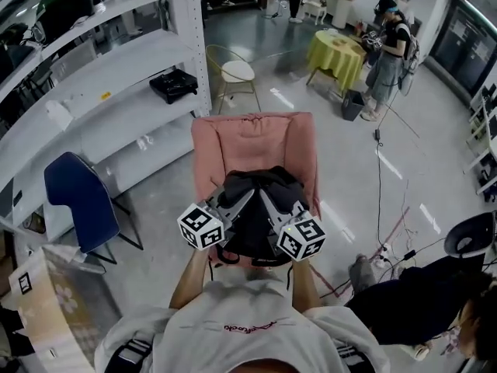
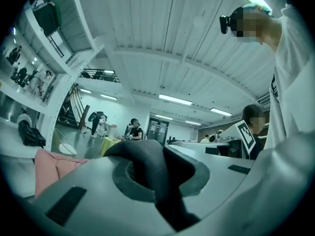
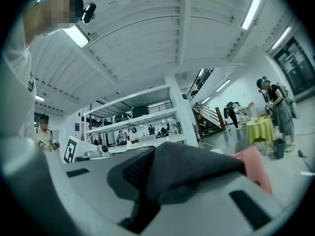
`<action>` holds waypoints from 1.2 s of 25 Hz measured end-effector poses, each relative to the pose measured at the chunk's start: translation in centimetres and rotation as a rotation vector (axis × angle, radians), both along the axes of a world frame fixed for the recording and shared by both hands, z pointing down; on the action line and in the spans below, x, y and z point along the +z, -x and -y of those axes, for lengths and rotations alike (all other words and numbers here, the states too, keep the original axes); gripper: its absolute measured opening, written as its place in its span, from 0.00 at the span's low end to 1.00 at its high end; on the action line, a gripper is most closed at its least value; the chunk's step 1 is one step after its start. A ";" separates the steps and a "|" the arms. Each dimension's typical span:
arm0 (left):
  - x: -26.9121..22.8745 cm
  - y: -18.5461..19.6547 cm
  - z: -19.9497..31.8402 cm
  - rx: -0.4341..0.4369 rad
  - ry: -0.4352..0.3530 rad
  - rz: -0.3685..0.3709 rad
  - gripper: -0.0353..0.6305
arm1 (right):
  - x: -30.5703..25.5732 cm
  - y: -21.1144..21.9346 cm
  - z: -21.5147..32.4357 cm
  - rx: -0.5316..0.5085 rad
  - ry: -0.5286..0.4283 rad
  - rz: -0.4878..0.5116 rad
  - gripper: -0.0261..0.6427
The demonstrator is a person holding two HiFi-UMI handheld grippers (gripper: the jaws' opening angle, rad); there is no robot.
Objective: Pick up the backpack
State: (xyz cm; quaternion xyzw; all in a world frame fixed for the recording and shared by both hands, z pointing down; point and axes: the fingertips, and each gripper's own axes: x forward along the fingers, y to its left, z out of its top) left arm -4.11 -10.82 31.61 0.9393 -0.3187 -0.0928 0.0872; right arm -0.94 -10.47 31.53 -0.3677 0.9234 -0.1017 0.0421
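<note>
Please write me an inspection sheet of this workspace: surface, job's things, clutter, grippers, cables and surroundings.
Surface: pink armchair on a grey floor.
Job's things: black backpack over the armchair seat; contact with the seat cannot be told.
Clutter: black case on the white shelving.
Grippers: left gripper and right gripper, fingers of each shut on backpack fabric.
Cables: cables lying on the floor right of the armchair.
Surroundings: blue chair, yellow-covered table, people standing beside it.
</note>
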 end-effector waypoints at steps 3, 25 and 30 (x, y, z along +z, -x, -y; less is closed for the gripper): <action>0.5 0.5 -3.3 0.011 0.008 -0.006 0.13 | 0.4 0.5 -3.5 0.011 0.006 -0.009 0.11; 0.0 1.2 -9.4 0.018 -0.026 -0.011 0.13 | 0.5 1.2 -9.4 0.057 -0.033 -0.028 0.11; -0.3 0.8 -9.4 0.022 -0.046 -0.001 0.13 | 0.3 0.8 -9.3 0.063 -0.046 -0.029 0.10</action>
